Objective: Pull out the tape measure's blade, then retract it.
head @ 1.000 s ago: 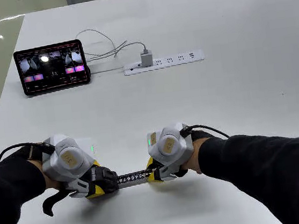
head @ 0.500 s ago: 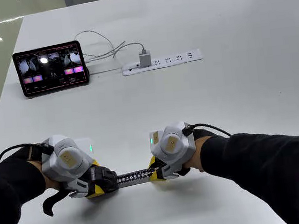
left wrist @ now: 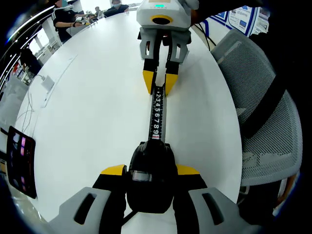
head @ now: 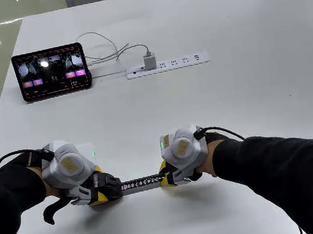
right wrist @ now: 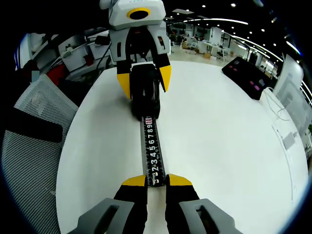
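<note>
The gap between the two grippers has widened a little over the last second: in the head view the right gripper (head: 167, 178) has drawn off toward 3 o'clock while the left gripper (left wrist: 150, 169) has kept its place, so slightly more of the blade (right wrist: 151, 151) now lies bare between them. I judge the pull-out step to be under way and early, with only a short run of printed digits out of the case and the retraction not yet begun. The left jaws stand fairly wide and are clamped on the black body of the tape measure (right wrist: 145, 97), one yellow tip on each flank. The right jaws are nearly closed, pinching the blade's free end. The tape measure sits low on the white bench (head: 228, 103) at about 6 o'clock, near the person, well apart from the tablet (head: 51, 71) at 11 o'clock and the power strip (head: 167, 65) at 12. The one container-like thing here is the tape's own case, which presumably holds the rest of the coiled blade.
</note>
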Tool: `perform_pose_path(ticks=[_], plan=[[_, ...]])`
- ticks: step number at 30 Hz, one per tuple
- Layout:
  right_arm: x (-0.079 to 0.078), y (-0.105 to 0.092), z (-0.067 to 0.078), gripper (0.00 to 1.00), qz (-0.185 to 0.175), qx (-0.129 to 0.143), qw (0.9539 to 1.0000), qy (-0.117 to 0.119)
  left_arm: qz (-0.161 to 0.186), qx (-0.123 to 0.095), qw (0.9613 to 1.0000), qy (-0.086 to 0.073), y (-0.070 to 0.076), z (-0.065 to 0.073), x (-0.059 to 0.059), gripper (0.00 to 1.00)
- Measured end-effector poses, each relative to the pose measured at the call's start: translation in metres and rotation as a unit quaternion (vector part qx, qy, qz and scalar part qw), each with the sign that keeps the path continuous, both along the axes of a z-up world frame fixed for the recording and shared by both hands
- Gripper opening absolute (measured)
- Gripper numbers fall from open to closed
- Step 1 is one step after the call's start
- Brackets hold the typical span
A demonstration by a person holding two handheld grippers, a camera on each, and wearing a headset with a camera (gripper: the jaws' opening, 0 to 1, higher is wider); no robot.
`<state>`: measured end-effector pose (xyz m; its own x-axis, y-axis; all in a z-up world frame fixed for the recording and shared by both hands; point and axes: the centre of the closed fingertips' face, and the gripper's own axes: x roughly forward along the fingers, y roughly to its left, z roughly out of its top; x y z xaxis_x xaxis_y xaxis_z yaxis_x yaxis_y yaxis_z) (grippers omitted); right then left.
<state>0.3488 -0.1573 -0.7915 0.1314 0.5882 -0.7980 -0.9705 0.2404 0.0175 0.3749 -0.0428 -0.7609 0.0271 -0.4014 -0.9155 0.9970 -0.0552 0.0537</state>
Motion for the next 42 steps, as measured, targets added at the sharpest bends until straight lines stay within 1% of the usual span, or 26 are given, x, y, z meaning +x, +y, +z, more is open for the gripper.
perform_pose_path(ticks=[7,15,23,25,42], plan=[[0.000,-0.005,0.001,0.09,-0.004,0.003,1.0000,0.000,0.001,-0.002,1.0000,-0.001,0.000,0.000,0.000,0.31],[0.001,-0.011,0.000,0.09,-0.006,-0.001,1.0000,0.002,0.001,-0.003,1.0000,0.000,0.000,0.000,0.000,0.31],[0.000,-0.016,-0.001,0.09,-0.016,0.001,0.9998,0.011,0.000,-0.004,1.0000,0.000,0.000,0.000,-0.001,0.31],[-0.002,-0.017,-0.001,0.09,-0.012,0.001,0.9999,0.011,-0.001,-0.004,1.0000,0.000,0.000,0.000,-0.001,0.31],[-0.005,-0.025,-0.003,0.09,-0.015,0.000,0.9998,0.011,-0.003,-0.004,1.0000,-0.001,0.000,0.001,-0.002,0.31]])
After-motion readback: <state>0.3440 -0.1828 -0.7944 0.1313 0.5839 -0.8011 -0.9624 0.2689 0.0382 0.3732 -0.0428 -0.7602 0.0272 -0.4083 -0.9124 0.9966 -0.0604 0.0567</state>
